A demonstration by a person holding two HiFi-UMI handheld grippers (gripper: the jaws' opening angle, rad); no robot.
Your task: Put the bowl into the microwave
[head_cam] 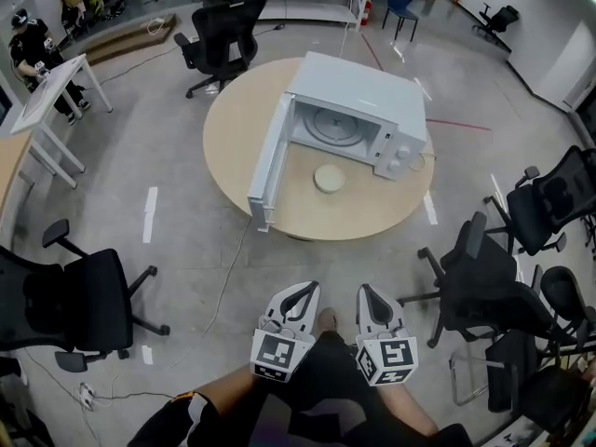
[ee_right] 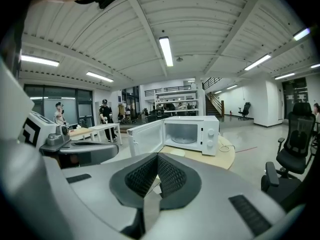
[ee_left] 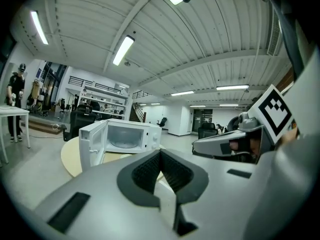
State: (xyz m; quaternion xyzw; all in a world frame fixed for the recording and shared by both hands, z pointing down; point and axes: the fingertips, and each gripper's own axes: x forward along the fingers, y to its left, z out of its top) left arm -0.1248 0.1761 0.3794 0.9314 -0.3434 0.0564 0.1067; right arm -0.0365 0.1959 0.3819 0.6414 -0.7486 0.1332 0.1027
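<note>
A small, pale, shallow bowl [head_cam: 330, 177] is seen just right of centre in the head view, standing upright on the round bench [head_cam: 242, 124] just in front of the microwave [head_cam: 363, 96]; the microwave door [head_cam: 270, 161] is swung wide to the left of the frame, and the cavity with its glass turntable [head_cam: 328, 124] is left open to the bowl.

Both tools are held low at the bottom centre of the frame, over the floor and well apart from the bench; the fingers of the left gripper [head_cam: 305, 292] are pressed together on nothing, and the fingers of the right gripper [head_cam: 367, 292] are likewise closed and empty.

The bowl is judged to be light and stiff, with a smooth and probably slippery glaze; whether it is ceramic or plastic cannot be told, so it is best treated as breakable. It is too wide to be spanned across; hold is best taken on the rim nearest the bottom of the frame, one finger inside the wall and one outside; a level carry is advised, since a thin rim pinch may be expected to pivot.
</note>
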